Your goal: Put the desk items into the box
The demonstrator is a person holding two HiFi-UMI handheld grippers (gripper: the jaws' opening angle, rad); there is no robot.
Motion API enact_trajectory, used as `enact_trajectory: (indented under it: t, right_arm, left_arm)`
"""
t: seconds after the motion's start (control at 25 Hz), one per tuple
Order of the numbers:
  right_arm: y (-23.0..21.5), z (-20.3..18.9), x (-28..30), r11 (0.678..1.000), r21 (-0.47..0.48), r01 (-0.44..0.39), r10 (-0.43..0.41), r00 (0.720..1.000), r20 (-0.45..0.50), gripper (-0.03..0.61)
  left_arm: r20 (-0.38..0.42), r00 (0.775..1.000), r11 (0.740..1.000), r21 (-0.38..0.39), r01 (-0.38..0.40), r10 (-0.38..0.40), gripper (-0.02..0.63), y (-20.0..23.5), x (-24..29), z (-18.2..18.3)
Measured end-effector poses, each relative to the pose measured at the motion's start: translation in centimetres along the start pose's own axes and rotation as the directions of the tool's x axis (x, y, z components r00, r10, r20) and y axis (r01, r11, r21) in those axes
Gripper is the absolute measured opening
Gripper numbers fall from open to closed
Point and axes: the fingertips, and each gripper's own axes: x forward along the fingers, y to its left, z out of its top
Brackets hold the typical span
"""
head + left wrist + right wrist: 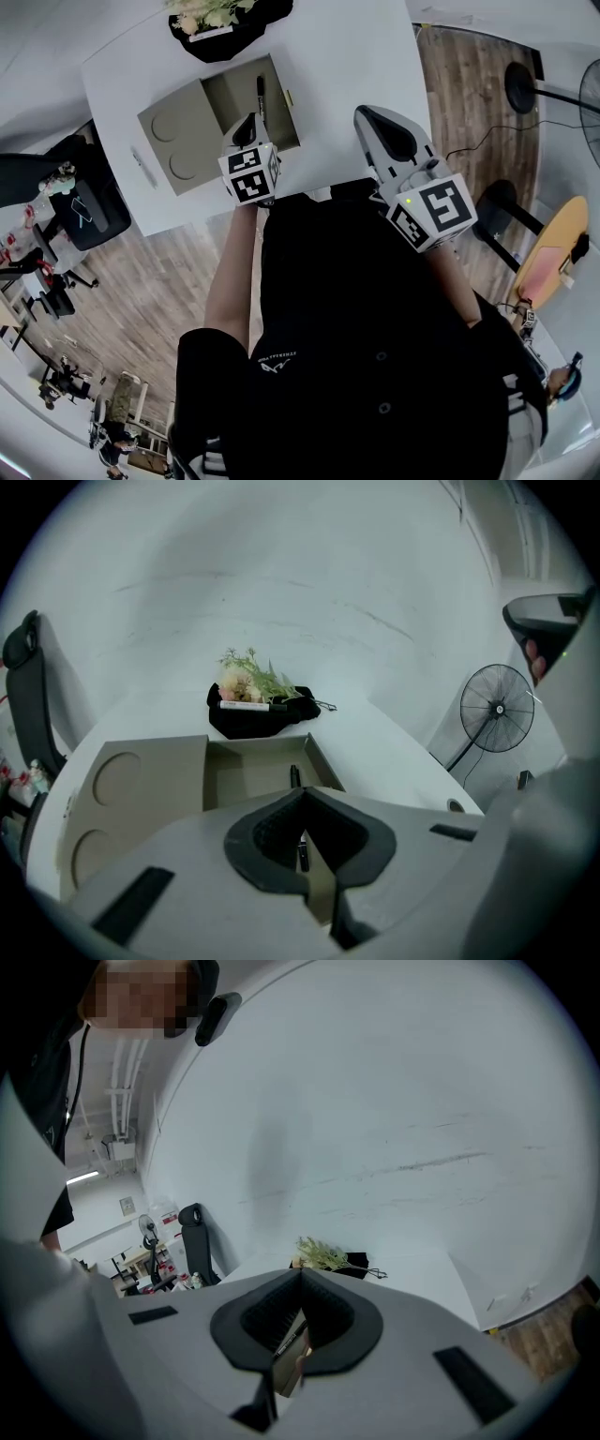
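Packing partly done.
Marker (261, 95) lay in box (231, 101); pouch (232, 39) beyond box waited; left gripper (248, 121) and right gripper (364, 114) had jaws together, empty.

**Box open from above, bare table to its right**

The box (232, 94) stands open-topped. Its floor is bare except for a pen (261, 94) lying near the right wall. The lid flap (178, 141) lies flat to the left and covers that stretch of the table (347, 47). Just beyond the far wall, a black pouch with flowers (225, 28) blocks the table's far edge. Right of the box the table runs bare to its edge. The left gripper (247, 122) hangs over the box's near wall and the right gripper (373, 120) over the bare stretch, well apart. An office chair (89, 211) stands off the table's left side
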Motion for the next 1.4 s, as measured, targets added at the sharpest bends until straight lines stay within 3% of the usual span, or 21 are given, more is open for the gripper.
enact_trajectory:
  t: [0.32, 0.64, 1.08, 1.4]
  right_arm:
    - [3.3, -0.8, -0.9, 1.0, 0.0, -0.017, 0.017, 1.0, 0.019, -0.002]
    - [7.8, -1.3, -1.4, 0.999, -0.017, -0.045, 0.046, 0.998, 0.041, -0.002]
    - [14.1, -1.5, -1.5, 0.995, -0.045, -0.089, 0.092, 0.993, 0.077, 0.0]
    - [19.0, -1.9, -1.2, 0.99, -0.073, -0.124, 0.131, 0.987, 0.097, 0.0]
  left_arm:
    - [0.114, 0.993, 1.0, 0.013, 0.016, -0.018, 0.008, 0.5, -5.7, 1.5]
    - [0.229, 0.973, 0.997, -0.057, 0.055, -0.041, 0.008, 1.8, -12.0, 2.9]
    - [0.455, 0.884, 0.992, -0.009, 0.124, -0.106, 0.008, 2.8, -21.9, 6.0]
    - [0.498, 0.86, 0.994, 0.042, 0.103, -0.11, 0.008, 3.9, -26.9, 4.5]
